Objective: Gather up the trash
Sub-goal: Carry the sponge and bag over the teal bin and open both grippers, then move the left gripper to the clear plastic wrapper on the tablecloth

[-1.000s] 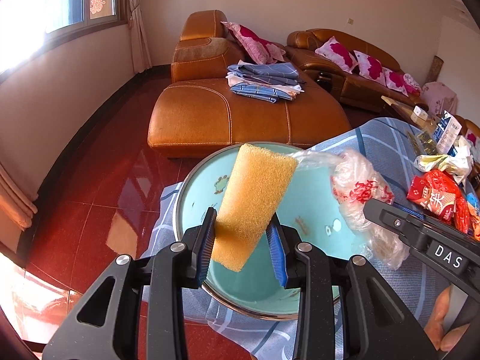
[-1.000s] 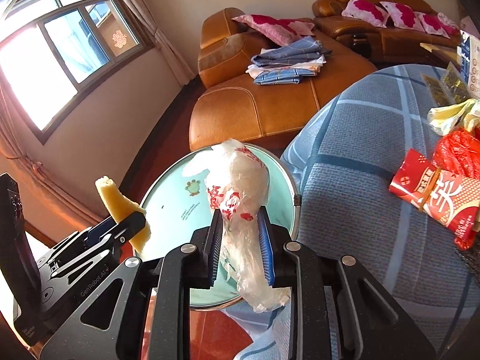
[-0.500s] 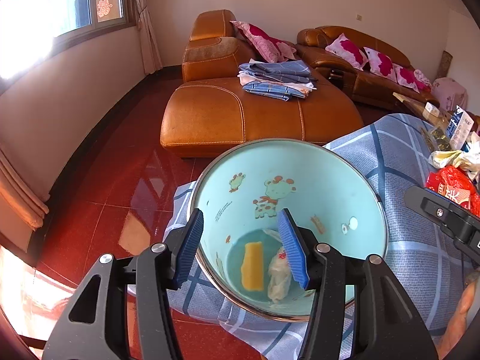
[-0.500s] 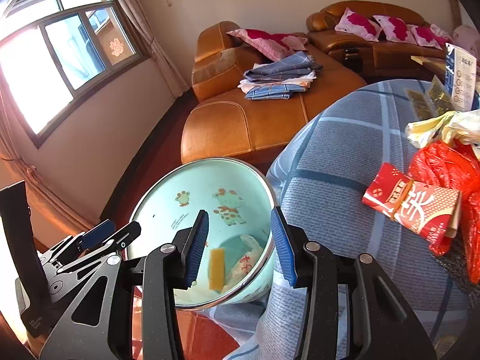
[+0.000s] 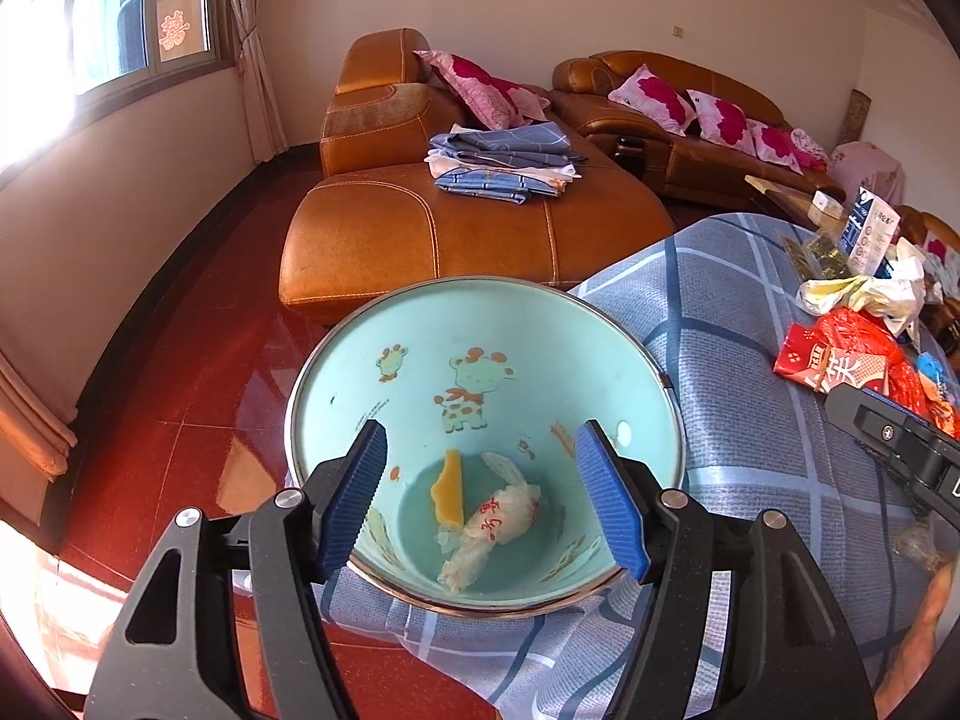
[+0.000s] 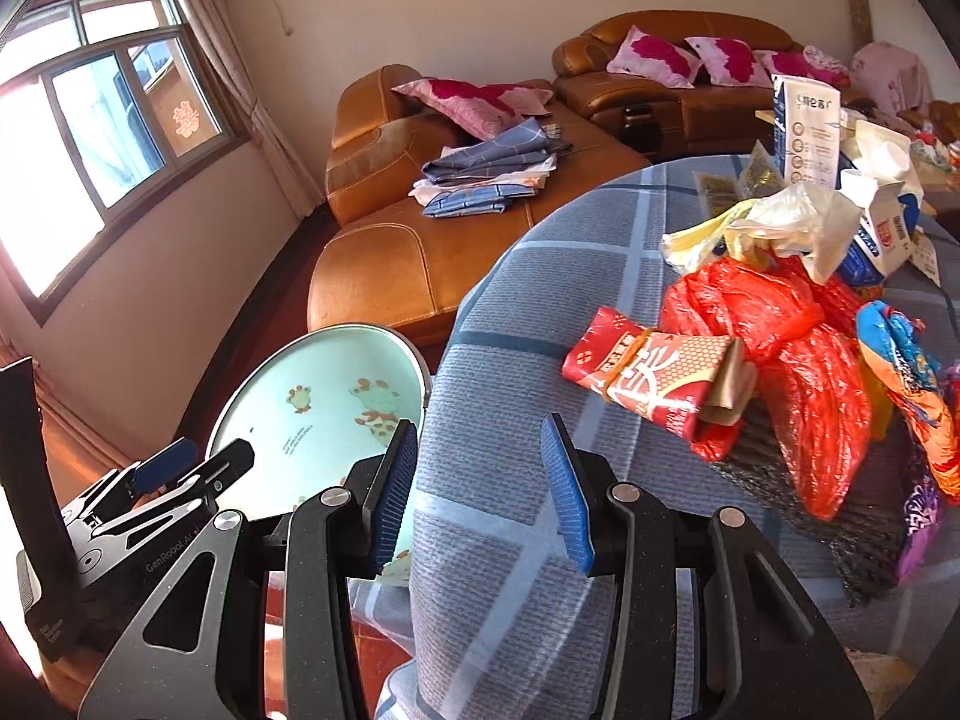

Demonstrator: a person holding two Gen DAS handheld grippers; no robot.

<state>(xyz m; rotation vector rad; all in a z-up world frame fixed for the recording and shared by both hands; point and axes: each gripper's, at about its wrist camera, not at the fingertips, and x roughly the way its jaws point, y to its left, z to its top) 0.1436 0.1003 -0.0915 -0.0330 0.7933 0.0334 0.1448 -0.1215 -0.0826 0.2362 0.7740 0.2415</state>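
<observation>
A light blue bin [image 5: 420, 372] with cartoon giraffes stands at the table's edge; it also shows in the right wrist view [image 6: 324, 384]. A yellow sponge piece [image 5: 450, 489] and a crumpled clear plastic bag [image 5: 492, 528] lie on its bottom. My left gripper [image 5: 480, 498] is open and empty above the bin's mouth. My right gripper [image 6: 480, 492] is open and empty over the blue checked tablecloth [image 6: 540, 276], to the right of the bin. A red packet [image 6: 654, 372], a red plastic bag [image 6: 792, 348] and other wrappers [image 6: 780, 222] lie on the table.
An orange leather sofa [image 5: 468, 228] with folded cloths [image 5: 504, 162] stands behind the bin across a red floor. A milk carton [image 6: 888, 222] and a tall box [image 6: 807, 126] stand at the table's far side. A window [image 6: 102, 138] is at left.
Both grippers opened and dropped the sponge and the plastic bag into the bin. The right gripper has since swung right, over the table toward the trash pile.
</observation>
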